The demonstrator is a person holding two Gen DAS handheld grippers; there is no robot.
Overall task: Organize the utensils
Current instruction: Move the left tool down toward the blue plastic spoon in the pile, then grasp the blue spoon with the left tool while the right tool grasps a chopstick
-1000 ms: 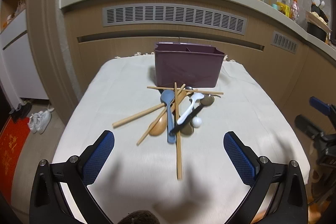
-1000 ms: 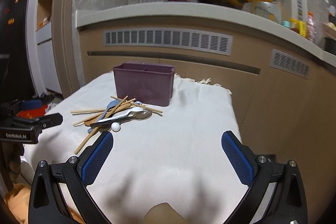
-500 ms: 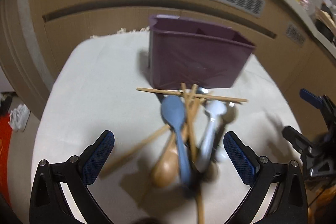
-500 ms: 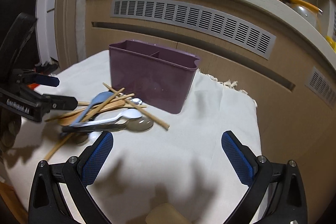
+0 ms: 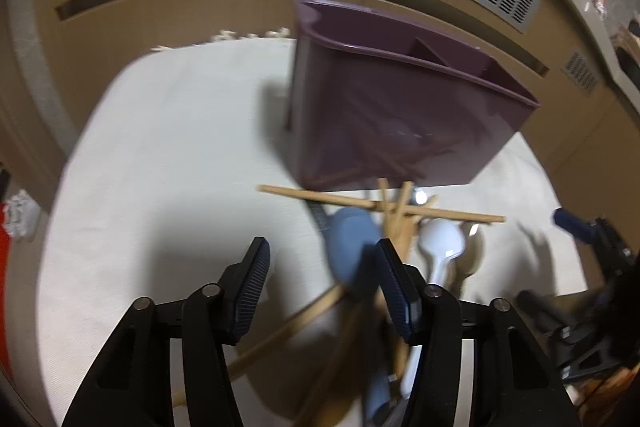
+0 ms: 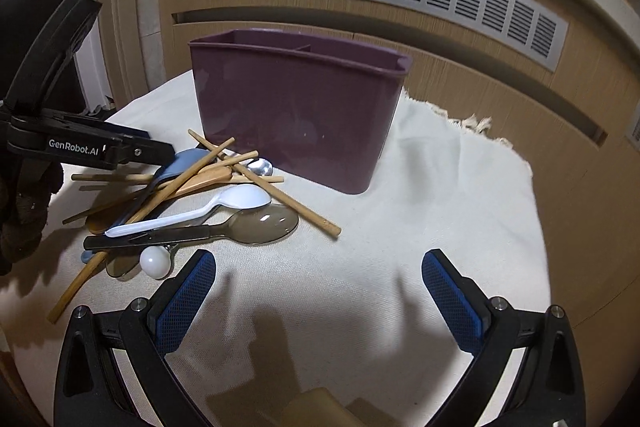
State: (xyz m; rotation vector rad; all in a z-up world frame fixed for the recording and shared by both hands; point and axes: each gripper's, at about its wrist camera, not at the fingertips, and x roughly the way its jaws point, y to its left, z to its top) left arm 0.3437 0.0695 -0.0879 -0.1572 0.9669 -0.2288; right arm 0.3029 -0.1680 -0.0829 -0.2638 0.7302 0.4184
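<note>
The blue spoon (image 5: 352, 247) lies in the utensil pile before the purple caddy (image 6: 296, 115), bowl toward it, between the half-open left claw (image 5: 322, 275). Only the right-wrist view shows the wide-open, empty right claw (image 6: 318, 283) over the desk (image 6: 460, 195) and the clear spoon (image 6: 260, 223).

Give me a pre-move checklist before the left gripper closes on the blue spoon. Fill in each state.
1. Left gripper open enough to take the handle: ok, the jaws stand apart.
2. Blue spoon lined up in the gap: cannot tell; it lies close against the right-side finger and the view is blurred.
3. Spoon free of neighbours: not ok, wooden chopsticks lie crossed over it in the pile.
4. Purple holder upright with its compartments open: ok.
5. Right gripper out of the way: ok, open above the cloth, holding nothing.
6. White spoon clear of the grasp: cannot tell.
</note>
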